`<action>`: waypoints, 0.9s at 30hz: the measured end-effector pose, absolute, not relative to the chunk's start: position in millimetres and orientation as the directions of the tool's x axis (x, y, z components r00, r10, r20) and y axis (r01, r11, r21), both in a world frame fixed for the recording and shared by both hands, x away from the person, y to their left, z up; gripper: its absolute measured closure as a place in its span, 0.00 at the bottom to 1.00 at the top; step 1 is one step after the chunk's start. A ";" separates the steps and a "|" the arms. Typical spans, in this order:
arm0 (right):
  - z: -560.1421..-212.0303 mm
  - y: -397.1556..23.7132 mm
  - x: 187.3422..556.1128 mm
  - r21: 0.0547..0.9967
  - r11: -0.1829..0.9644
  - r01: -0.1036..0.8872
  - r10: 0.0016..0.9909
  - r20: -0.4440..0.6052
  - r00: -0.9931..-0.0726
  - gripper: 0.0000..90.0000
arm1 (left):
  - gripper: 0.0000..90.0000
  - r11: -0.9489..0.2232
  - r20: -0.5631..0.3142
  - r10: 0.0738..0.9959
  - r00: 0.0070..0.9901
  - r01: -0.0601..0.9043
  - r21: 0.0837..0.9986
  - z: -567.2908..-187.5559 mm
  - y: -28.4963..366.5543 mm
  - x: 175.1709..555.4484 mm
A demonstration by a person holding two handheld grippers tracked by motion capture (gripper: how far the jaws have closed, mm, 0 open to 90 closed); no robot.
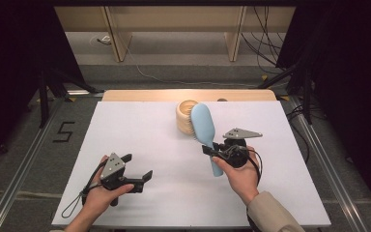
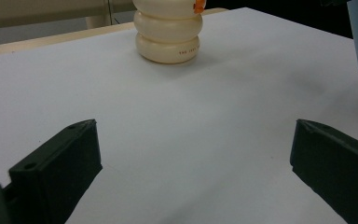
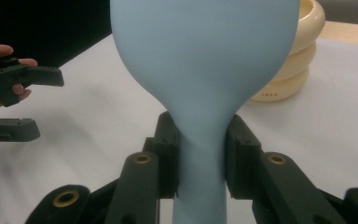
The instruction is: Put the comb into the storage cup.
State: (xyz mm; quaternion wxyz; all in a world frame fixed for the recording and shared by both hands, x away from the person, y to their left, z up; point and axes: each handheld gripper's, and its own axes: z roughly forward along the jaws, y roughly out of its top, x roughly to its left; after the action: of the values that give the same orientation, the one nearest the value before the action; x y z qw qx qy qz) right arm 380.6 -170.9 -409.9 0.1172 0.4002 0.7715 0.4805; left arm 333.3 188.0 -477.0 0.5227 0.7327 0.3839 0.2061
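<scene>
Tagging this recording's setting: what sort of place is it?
Probably a lab recording station: a white table between black curtains, with loose cables on the floor and a taped number.

Pale-blue hairbrush (image 1: 203, 125), bristles perhaps leftward, head over ribbed cream holder (image 1: 184, 117)

The hairbrush (image 1: 203, 124) is pale blue. Behind it, the ribbed holder (image 1: 185, 117) is cream. Both lie on a white table (image 1: 174, 193).
</scene>
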 end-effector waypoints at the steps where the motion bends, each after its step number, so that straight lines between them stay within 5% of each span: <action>1: -409.9 -170.7 380.6 0.835 0.217 0.505 0.730 0.204 -0.652 0.78 | 0.01 -0.158 -0.100 0.778 0.620 0.348 0.924 -477.0 188.0 333.3; 27: -410.8 -164.4 382.2 0.837 0.199 0.510 0.723 0.226 -0.653 0.78 | 0.02 -0.136 -0.128 0.767 0.628 0.354 0.925 -473.0 181.6 332.9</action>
State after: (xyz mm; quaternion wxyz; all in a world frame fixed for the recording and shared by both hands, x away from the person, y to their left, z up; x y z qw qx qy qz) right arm 382.2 -164.4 -410.8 0.1089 0.4023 0.7666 0.4884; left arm 332.9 181.6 -473.0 0.5326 0.7284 0.3850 0.1938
